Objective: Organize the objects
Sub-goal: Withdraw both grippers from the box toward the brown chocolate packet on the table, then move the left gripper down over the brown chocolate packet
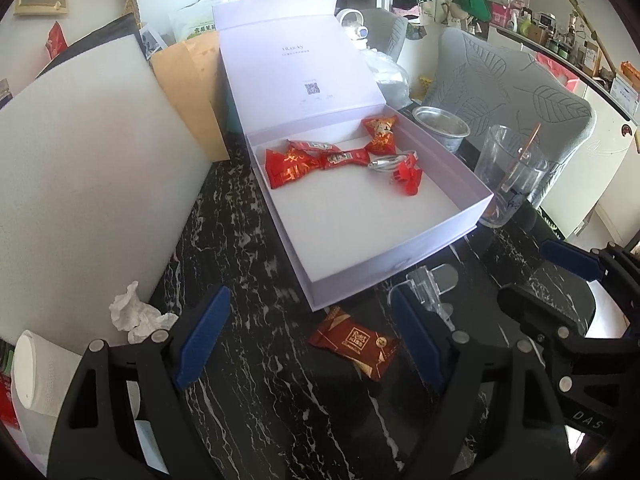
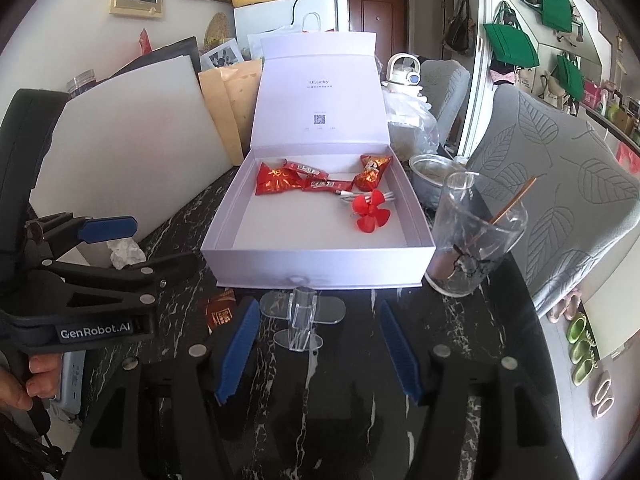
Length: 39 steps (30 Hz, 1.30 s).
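Gathering is the step we judge to be in hand: several red candies [image 1: 316,160] and a red flower [image 2: 370,210] already lie in the open white box [image 1: 400,248], while a red snack packet [image 1: 354,340] and a clear acrylic stand [image 2: 300,316] remain on the dark marble table [image 1: 260,380] just before it. Our left gripper [image 1: 308,344] and right gripper [image 2: 316,344] both hold their fingers apart, empty. Next we would close on each and lift it over the box's front wall
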Available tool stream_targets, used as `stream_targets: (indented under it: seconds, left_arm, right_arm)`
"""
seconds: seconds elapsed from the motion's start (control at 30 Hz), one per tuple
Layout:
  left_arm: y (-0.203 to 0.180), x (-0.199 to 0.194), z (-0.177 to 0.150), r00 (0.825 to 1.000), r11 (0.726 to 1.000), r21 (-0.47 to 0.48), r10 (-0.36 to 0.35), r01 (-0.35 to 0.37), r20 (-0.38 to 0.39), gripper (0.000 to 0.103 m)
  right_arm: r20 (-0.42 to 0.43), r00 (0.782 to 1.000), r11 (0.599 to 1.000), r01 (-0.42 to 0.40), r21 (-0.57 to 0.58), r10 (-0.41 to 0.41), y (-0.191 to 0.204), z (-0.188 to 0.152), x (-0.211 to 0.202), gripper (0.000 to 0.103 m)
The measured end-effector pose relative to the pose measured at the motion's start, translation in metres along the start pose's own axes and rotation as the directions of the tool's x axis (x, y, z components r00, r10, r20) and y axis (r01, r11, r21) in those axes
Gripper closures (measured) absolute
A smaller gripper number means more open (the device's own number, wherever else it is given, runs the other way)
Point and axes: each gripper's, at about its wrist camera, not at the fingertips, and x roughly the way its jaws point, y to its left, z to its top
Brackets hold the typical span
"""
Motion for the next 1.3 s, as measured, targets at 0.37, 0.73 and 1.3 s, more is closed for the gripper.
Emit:
stream_targets:
  seconds: [0.37,0.73,1.3]
  left_arm:
    - [-0.009,0.015,-0.026,0.998,1.000,0.007,-0.014,0.014,-0.057,0.021]
    - [-0.008,0.039,-0.044,0.993,1.000,-0.014,-0.016,0.014,-0.118,0.021]
    - [-0.009,0.064,-0.041,0.984,0.998,0.011,-0.057,0.060,-0.166,0.021]
  right_arm:
    - [-0.020,1.000,1.000,-0.008,-0.006,0.008,0.003,-0.022,0.012,0.040]
    - [-0.059,0.998,1.000,-0.011,-0.008,0.010,0.005,-0.037,0.034,0.040]
    - [-0.100,0.995,0.999,-0.019,-0.027,0.016,-0.001,-0.043,0.076,0.039]
